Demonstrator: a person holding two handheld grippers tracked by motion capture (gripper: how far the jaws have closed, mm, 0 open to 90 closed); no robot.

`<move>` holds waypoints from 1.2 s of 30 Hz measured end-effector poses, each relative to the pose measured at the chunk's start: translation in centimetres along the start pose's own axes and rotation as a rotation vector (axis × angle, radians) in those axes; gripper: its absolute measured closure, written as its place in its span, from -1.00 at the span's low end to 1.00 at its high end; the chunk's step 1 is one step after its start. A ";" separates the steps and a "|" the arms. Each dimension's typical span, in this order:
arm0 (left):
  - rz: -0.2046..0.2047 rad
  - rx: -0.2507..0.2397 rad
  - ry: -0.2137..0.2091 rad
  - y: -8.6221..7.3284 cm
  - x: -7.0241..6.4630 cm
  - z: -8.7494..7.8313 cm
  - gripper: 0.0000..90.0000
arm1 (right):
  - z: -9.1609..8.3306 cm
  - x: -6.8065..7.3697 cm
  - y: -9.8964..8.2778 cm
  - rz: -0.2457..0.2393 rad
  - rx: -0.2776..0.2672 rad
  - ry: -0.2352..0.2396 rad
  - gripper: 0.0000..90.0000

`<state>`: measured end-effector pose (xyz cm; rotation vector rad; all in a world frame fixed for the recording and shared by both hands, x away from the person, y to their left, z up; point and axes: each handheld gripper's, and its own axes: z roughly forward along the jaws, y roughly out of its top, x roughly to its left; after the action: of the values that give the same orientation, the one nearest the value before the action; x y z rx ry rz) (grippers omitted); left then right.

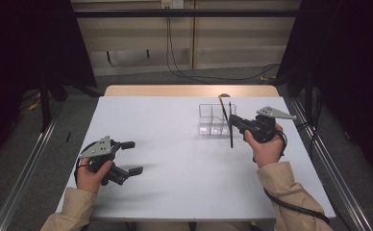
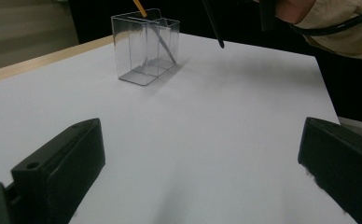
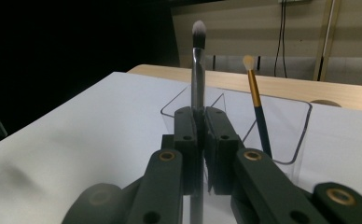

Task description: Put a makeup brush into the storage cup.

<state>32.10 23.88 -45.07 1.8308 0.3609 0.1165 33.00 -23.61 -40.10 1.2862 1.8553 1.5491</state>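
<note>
Brush is the thing in hand: a makeup brush with a silver collar and pale bristle tip, standing upright at the centre of the right gripper view, its handle clamped between the jaws of the right gripper, which are clenched tight on it. In the high view the same brush shows as a dark thin line right of centre, hanging just beside the near edge of the clear holder, with the bristle end up.

That holder is a see-through box with several compartments, upper right of centre in the high view. A second brush, with a gold collar and dark blue handle, already leans inside it at the right of the right gripper view.

By the look of it, the step is carrying the held brush to the holder. The next move would call for lifting the lower end over the rim, lining it up above a free compartment, lowering it and only then loosening the jaws.

Left gripper rests low at the lower left of the high view, jaws spread wide and holding nothing, well apart from the holder, above the white table.
</note>
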 end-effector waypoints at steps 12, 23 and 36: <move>0.004 0.002 0.002 0.0 0.0 -0.1 -0.99 | 0.0 0.1 1.1 -0.015 -0.068 -0.010 0.88; 0.003 -0.001 0.002 0.0 0.0 -0.1 -0.99 | 0.1 0.1 2.4 -0.023 -0.103 -0.016 0.88; -0.007 -0.012 0.003 0.0 0.1 -0.2 -0.99 | 0.5 -0.3 3.4 -0.033 -0.129 -0.014 0.88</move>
<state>32.14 24.05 -45.05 1.8170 0.3684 0.1166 34.86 -23.75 -37.15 1.1998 1.7289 1.6099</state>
